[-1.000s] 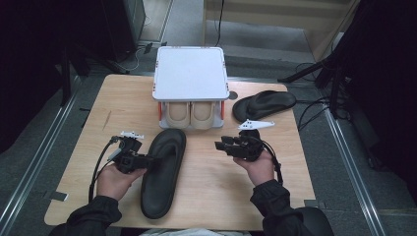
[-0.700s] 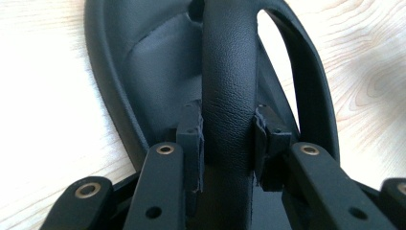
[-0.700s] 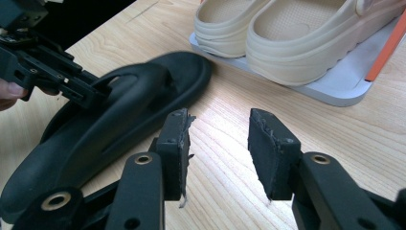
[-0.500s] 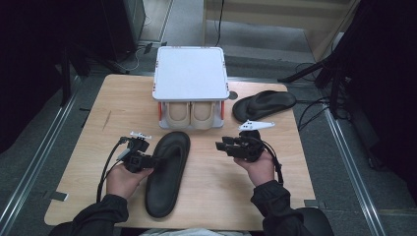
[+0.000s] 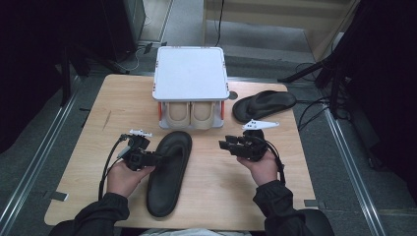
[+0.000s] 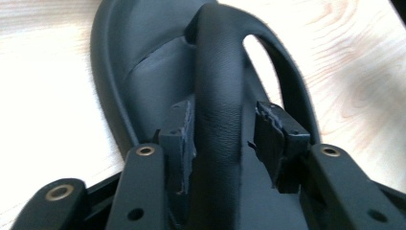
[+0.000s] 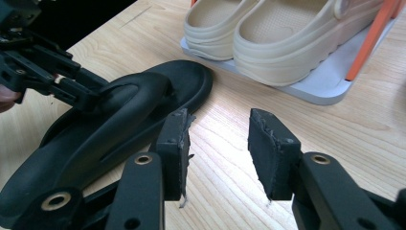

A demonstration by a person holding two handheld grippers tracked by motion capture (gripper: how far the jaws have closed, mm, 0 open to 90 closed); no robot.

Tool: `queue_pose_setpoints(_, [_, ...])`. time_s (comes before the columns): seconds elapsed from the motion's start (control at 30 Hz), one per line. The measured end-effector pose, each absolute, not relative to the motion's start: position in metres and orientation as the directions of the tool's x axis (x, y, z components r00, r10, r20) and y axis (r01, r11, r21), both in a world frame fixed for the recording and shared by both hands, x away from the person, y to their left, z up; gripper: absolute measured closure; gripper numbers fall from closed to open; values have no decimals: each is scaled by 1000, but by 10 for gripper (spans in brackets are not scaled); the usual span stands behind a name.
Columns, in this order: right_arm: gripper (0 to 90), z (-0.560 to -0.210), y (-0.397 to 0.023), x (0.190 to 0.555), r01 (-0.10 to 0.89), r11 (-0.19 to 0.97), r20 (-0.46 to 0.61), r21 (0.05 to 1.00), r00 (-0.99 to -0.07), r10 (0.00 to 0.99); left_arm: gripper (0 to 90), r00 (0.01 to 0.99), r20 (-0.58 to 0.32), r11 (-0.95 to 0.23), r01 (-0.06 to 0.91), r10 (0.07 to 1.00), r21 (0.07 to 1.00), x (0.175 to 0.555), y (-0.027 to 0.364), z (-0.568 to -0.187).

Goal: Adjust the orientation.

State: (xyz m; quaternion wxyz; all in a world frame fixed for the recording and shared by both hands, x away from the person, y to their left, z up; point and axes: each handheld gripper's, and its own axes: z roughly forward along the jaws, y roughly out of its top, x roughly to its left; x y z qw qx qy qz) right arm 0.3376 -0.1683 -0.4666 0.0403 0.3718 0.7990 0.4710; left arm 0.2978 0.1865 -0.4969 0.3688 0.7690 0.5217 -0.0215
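A black flip-flop (image 5: 169, 172) lies flat on the wooden table (image 5: 98, 113), toe toward the rack. My left gripper (image 5: 153, 158) reaches over its left edge. In the left gripper view its strap (image 6: 218, 96) runs up between the jaws. These have just been opening: the right pad (image 6: 277, 143) stands off the strap, so the left gripper (image 6: 225, 139) is open. My right gripper (image 5: 225, 145) hovers open to the right of the sandal with nothing between its pads (image 7: 174, 143). A second black flip-flop (image 5: 264, 104) lies at the back right.
A white two-level shoe rack (image 5: 191, 73) with orange posts stands at the table's back middle. A pair of beige clogs (image 5: 191, 113) sits on its lower shelf, heels toward me. Cables and dark stands surround the table on the floor.
My left hand and the black flip-flop have shifted slightly to the right and toward me. The right hand has stayed where it was.
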Motion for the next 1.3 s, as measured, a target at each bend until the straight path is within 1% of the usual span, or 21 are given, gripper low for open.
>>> queue_pose_setpoints(0.13, [602, -466, -171, 338, 555, 280, 280, 783, -717, 639, 542, 471, -414, -184, 804, 779, 566, 297, 190, -489])
queue_pose_setpoints(0.23, [608, -465, -178, 339, 558, 271, 278, 784, -706, 651, 489, 476, -421, -174, 796, 772, 580, 298, 196, -484])
queue_pose_setpoints(0.33, [612, -465, -183, 340, 562, 264, 278, 783, -698, 660, 470, 481, -411, -173, 786, 775, 593, 298, 202, -482])
queue_pose_setpoints(0.47, [625, -464, -188, 341, 567, 266, 271, 779, -688, 673, 460, 481, -419, -172, 789, 770, 589, 303, 210, -481])
queue_pose_setpoints(0.7, [624, -465, -199, 345, 567, 274, 246, 777, -674, 696, 430, 495, -395, -182, 771, 774, 610, 309, 220, -480])
queue_pose_setpoints(0.9, [626, -465, -212, 347, 578, 257, 246, 775, -649, 720, 427, 492, -399, -169, 767, 774, 618, 315, 226, -480])
queue_pose_setpoints(1.3, [627, -464, -233, 354, 589, 232, 242, 774, -613, 752, 431, 496, -394, -190, 775, 774, 602, 320, 229, -480])
